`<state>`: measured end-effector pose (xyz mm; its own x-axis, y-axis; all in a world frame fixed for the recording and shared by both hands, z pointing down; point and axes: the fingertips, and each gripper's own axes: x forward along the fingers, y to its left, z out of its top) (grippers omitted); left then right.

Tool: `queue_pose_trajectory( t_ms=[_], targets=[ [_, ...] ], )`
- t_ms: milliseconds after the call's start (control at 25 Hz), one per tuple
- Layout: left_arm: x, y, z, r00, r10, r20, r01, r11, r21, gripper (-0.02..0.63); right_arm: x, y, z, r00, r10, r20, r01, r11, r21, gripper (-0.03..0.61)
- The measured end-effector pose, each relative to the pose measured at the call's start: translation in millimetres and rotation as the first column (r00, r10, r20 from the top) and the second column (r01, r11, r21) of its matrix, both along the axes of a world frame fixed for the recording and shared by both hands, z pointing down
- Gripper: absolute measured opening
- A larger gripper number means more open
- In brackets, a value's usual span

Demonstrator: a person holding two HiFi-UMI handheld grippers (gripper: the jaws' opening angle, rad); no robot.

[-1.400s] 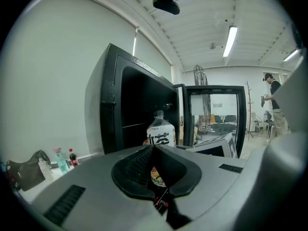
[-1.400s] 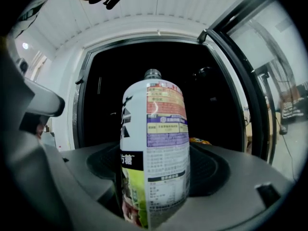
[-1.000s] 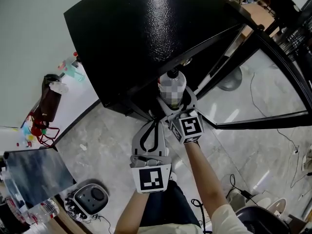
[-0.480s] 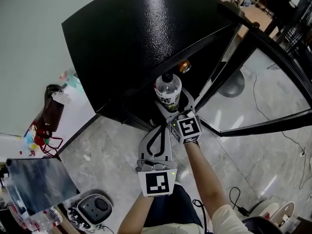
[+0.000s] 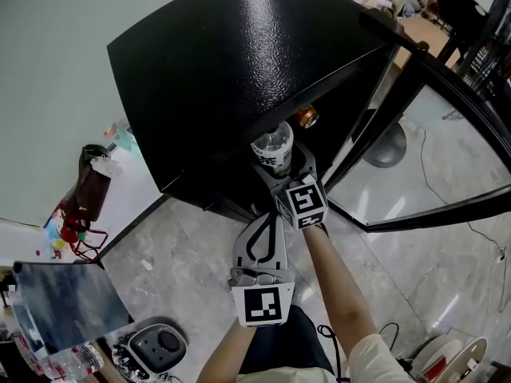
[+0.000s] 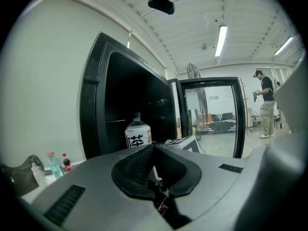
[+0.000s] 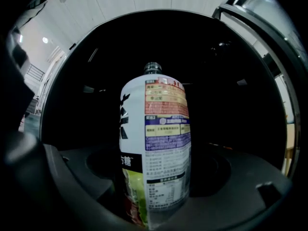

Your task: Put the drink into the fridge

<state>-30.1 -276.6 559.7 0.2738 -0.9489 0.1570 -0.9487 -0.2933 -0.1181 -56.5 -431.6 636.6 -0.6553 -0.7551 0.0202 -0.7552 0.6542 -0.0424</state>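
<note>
Right tongs (image 5: 283, 169) clamp the bottle (image 7: 156, 143) by its lower body, jaws set wide around it. The bottle stands upright at the fridge (image 5: 239, 70) mouth, the dark interior straight ahead. Left tongs (image 6: 153, 150) are closed, empty and further back.

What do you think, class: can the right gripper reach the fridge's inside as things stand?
Probably yes. The door of the fridge stands wide open, and the right gripper, shut on the bottle, faces its dark opening with nothing visible between.
</note>
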Motion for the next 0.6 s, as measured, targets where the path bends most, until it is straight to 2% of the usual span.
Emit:
queue_pose_trajectory(
  t_ms=[120, 200, 320, 440, 480, 520, 600],
  targets=[
    [-2, 0, 1, 1.0, -0.007, 0.004, 0.007, 1.0, -0.006, 0.005, -4, -2, 8, 0.997, 0.009, -0.075, -0.01, 1.0, -0.023, 0.425],
    [-3, 1, -1, 1.0, -0.012, -0.002, 0.012, 1.0, -0.005, 0.005, -5, 2, 11, 0.997, -0.004, -0.079, 0.001, 0.999, -0.037, 0.539],
    [-4, 2, -5, 1.0, -0.018, -0.009, 0.018, 1.0, -0.007, 0.005, 7, 10, 5, 1.0, 0.023, -0.007, -0.023, 0.998, -0.051, 0.541],
    [-4, 2, -10, 0.999, -0.035, -0.038, 0.034, 0.999, -0.011, 0.005, 31, 26, 0, 0.997, 0.079, -0.003, -0.079, 0.996, -0.038, 0.539],
    [-4, 2, -12, 0.998, -0.036, -0.045, 0.035, 0.999, -0.012, 0.005, 39, 32, -1, 0.995, 0.098, -0.011, -0.098, 0.995, -0.033, 0.5],
    [-3, 3, -14, 0.998, -0.033, -0.047, 0.033, 0.999, -0.012, 0.005, 47, 38, -2, 0.994, 0.112, -0.018, -0.112, 0.993, -0.029, 0.429],
    [-1, 3, -15, 0.998, -0.028, -0.049, 0.027, 1.0, -0.013, 0.005, 55, 46, 0, 0.993, 0.116, -0.027, -0.117, 0.993, -0.031, 0.127]
  ],
)
